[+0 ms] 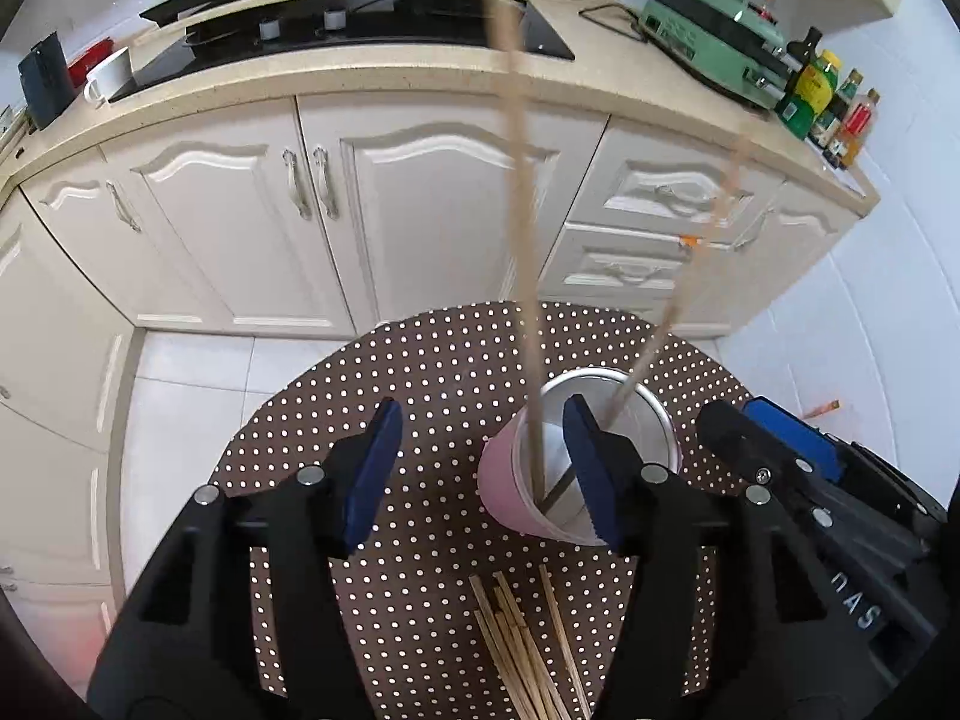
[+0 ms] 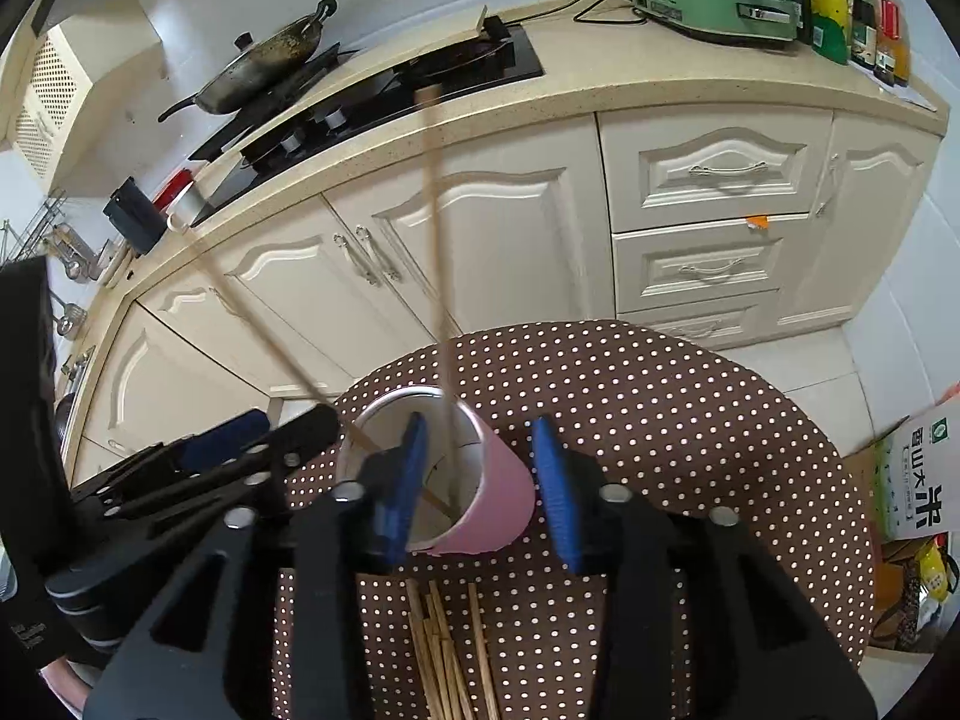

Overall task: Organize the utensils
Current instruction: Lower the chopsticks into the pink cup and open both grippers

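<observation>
A pink cup (image 1: 504, 498) with a shiny metal inside stands on the round dotted table (image 1: 420, 372). Two long wooden chopsticks lean in it: one chopstick (image 1: 521, 240) nearly upright, the other chopstick (image 1: 678, 300) tilted right. My left gripper (image 1: 480, 474) hangs open over the cup's left rim; the upright stick passes between its blue pads untouched. In the right wrist view my right gripper (image 2: 480, 483) stands open astride the cup (image 2: 510, 492), and a chopstick (image 2: 435, 240) rises between its pads without contact. A pile of loose chopsticks (image 1: 522, 648) lies on the cloth near me, also the pile (image 2: 444, 648).
Cream cabinets (image 1: 384, 210) and a counter with a black hob (image 1: 360, 30) run behind the table. A green appliance (image 1: 708, 36) and bottles (image 1: 822, 90) stand at the right. A rice bag (image 2: 918, 480) sits on the floor right of the table (image 2: 660, 390).
</observation>
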A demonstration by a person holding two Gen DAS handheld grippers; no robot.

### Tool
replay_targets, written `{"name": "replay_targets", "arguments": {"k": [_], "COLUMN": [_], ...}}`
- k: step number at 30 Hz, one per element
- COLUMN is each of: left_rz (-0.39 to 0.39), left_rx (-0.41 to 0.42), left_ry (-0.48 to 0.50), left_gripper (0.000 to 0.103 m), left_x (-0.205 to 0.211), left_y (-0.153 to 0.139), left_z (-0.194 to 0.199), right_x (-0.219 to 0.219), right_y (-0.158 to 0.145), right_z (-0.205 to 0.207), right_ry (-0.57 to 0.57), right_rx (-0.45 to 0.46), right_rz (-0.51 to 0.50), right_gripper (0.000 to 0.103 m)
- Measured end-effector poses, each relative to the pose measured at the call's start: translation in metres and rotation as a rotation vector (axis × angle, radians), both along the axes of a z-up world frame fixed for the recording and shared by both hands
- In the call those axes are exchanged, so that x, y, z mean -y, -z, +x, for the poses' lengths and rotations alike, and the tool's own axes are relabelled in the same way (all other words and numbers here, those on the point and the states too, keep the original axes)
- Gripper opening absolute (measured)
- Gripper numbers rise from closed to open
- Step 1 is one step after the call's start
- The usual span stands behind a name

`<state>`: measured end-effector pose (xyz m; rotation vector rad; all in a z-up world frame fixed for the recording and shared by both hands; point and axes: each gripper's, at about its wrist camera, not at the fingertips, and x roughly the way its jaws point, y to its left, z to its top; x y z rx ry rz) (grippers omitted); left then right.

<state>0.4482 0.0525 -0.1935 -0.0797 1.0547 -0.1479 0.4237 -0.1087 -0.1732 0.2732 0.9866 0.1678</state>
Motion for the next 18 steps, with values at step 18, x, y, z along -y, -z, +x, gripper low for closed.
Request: {"name": "replay_targets", "arguments": {"k": [18], "left_rz": [0.047], "left_rx": [0.009], "left_ry": [-0.027], "left_gripper": [0.056], "left_x": [-0.008], "left_y": [-0.004], "left_z": [-0.023], "right_x": [0.003], "right_y": [-0.007], "right_z": [-0.014], "right_ry": [0.011], "right_rx": [0.006], "right_rz": [-0.013], "right_gripper": [0.044]}}
